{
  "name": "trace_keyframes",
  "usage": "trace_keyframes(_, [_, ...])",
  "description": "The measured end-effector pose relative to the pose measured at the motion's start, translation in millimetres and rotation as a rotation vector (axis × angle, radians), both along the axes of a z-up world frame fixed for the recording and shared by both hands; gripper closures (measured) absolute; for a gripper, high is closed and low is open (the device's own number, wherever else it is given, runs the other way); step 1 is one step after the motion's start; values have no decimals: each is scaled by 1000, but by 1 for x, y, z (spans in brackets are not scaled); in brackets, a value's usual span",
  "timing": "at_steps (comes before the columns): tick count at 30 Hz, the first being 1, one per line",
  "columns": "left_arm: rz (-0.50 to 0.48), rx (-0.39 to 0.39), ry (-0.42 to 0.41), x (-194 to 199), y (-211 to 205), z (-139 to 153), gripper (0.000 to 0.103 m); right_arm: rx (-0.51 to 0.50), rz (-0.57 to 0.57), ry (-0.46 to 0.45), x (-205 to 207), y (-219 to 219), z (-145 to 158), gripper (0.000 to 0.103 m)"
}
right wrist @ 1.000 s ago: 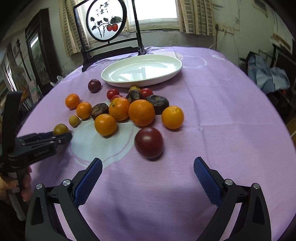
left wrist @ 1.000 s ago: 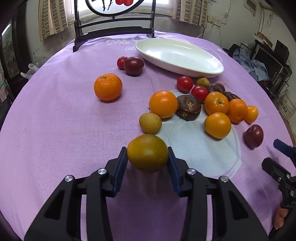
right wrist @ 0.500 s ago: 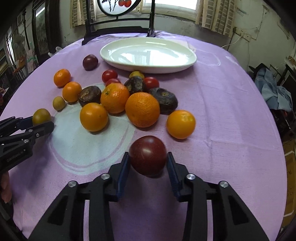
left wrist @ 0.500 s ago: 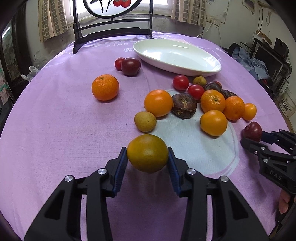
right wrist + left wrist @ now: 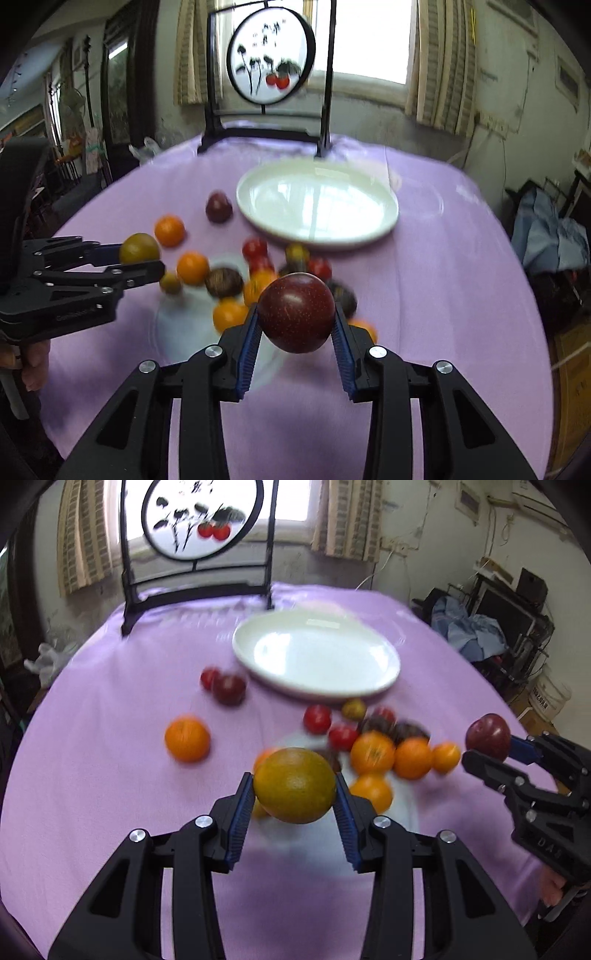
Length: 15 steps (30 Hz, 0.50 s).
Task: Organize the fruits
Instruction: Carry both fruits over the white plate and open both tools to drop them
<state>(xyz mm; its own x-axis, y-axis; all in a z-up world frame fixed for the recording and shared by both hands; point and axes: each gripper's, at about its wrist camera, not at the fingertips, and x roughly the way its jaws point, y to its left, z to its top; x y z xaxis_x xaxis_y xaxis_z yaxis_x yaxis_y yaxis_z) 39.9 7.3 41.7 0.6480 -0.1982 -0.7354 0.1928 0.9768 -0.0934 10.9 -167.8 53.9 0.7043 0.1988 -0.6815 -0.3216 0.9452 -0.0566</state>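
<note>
Fruits mid-sort, both of mine loaded and off counter (image 5: 92, 738).

Left side: my left gripper (image 5: 294, 805) clamped on greenish-yellow citrus (image 5: 294, 785), pads on widest sides, held above loose pile. Feels like firm rind, bit waxy, decent weight; equator grab looks right, no need to squeeze harder.

Middle: white plate (image 5: 384, 686) empty, beyond pile, probably drop spot.

Right side: my right gripper (image 5: 295, 330) pinching dark red plum (image 5: 296, 312) across middle. Thin smooth skin, bruises easy, I'd guess go gentle. Round stuff rolls, so set down low.
</note>
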Motion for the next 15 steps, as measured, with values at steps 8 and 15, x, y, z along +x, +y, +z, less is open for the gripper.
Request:
trace_keyframes(8, [93, -11, 36, 118, -21, 1, 61, -34, -56, -31, 87, 19, 1, 65])
trace_keyframes(15, [127, -15, 146, 179, -37, -32, 61, 10, -137, 128, 149, 15, -42, 64])
